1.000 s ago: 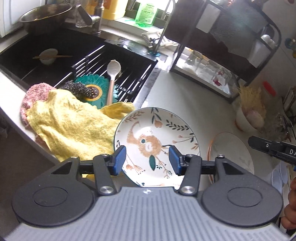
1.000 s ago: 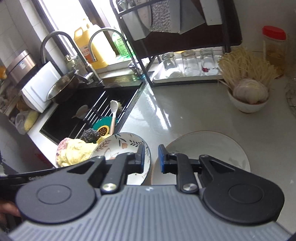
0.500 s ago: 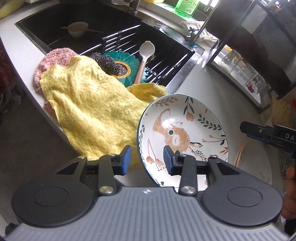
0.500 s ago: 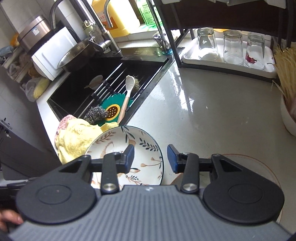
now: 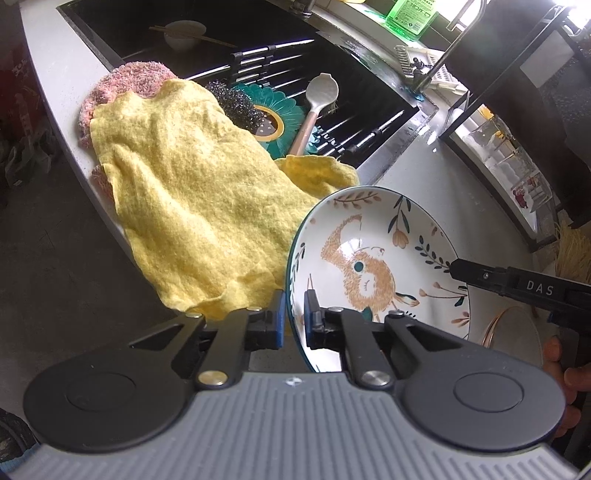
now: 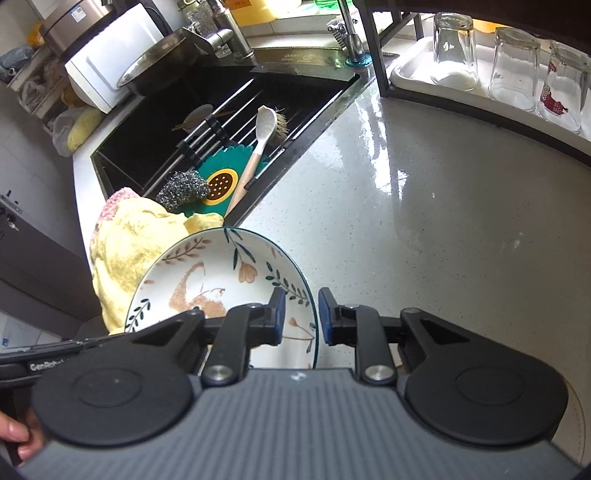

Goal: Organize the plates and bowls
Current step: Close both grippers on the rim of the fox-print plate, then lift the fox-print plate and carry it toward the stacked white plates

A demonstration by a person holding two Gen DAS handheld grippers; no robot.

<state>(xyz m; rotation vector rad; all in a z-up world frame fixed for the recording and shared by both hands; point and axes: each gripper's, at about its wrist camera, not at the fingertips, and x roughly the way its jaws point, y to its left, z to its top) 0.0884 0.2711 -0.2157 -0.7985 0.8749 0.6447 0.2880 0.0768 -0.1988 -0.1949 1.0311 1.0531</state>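
Nearest us, our left gripper (image 5: 294, 319) pinches the near-left rim of the plate (image 5: 384, 258); its jaws have just been closing, and the rim now sits pressed between the blue pads. Our right gripper (image 6: 299, 314) straddles the plate's right rim (image 6: 221, 280); its jaws have just been closing too, with the rim between them, but a sliver of gap shows on either side, so we cannot tell whether the pads press yet. In the left view its black finger reaches in over the plate's right edge.

The plate, white with a brown animal and leaf sprigs, is tilted, its left edge raised over the counter (image 6: 424, 221) at the near edge. Just right of it, low in the left view, lies a second pale dish (image 5: 513, 332) with a copper-coloured rim.

Left of the plate a yellow cloth (image 5: 192, 192) drapes over the counter's front edge, partly covering a pink cloth (image 5: 125, 81). Beyond these is the black sink (image 6: 155, 147), with a steel scourer (image 6: 183, 186), a teal sunflower mat (image 6: 221, 184) and a brush (image 6: 258, 144) on its rack. A small bowl (image 5: 184, 33) with chopsticks sits in the far basin.

Far right, upturned glasses (image 6: 513, 70) stand in a white tray under a dark shelf.
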